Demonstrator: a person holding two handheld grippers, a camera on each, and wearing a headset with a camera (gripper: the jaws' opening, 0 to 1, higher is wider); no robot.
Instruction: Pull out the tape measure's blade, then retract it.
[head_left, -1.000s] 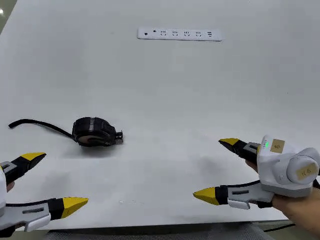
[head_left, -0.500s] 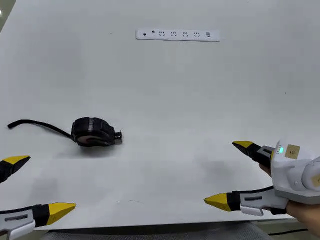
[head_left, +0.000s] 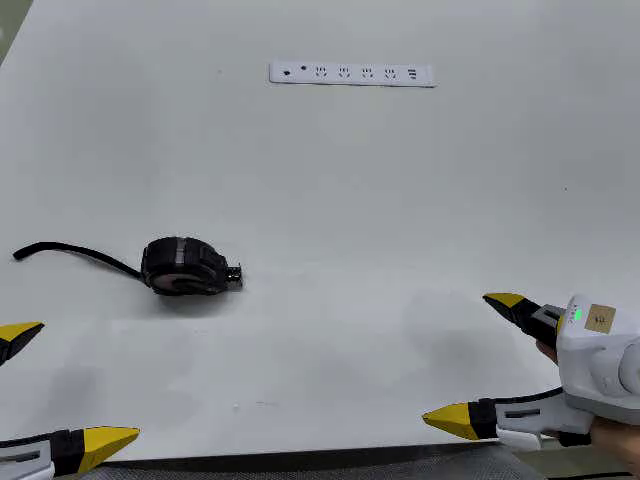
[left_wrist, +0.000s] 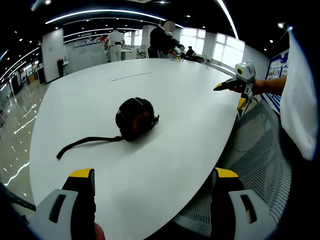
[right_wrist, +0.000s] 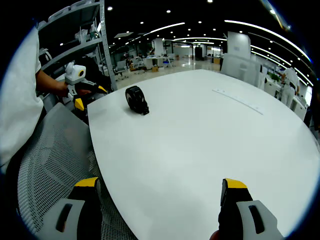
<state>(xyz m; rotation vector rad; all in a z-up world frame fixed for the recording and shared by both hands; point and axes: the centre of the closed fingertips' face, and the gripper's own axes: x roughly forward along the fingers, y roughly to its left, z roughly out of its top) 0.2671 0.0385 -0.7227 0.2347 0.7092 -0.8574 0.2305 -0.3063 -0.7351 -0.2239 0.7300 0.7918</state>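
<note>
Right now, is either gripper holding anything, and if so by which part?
Nothing is held. The left gripper and right gripper are both open at the near edge of the table, and the tape measure lies on it apart from both.

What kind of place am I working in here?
Probably a large open-plan office or lab: a big white table with a power strip, long ceiling light strips, and people standing in the background.

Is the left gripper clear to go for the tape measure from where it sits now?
Likely yes. The left gripper is open and faces the tape measure across bare table, and nothing stands between them. The strap trails off to one side, out of the direct line.
</note>
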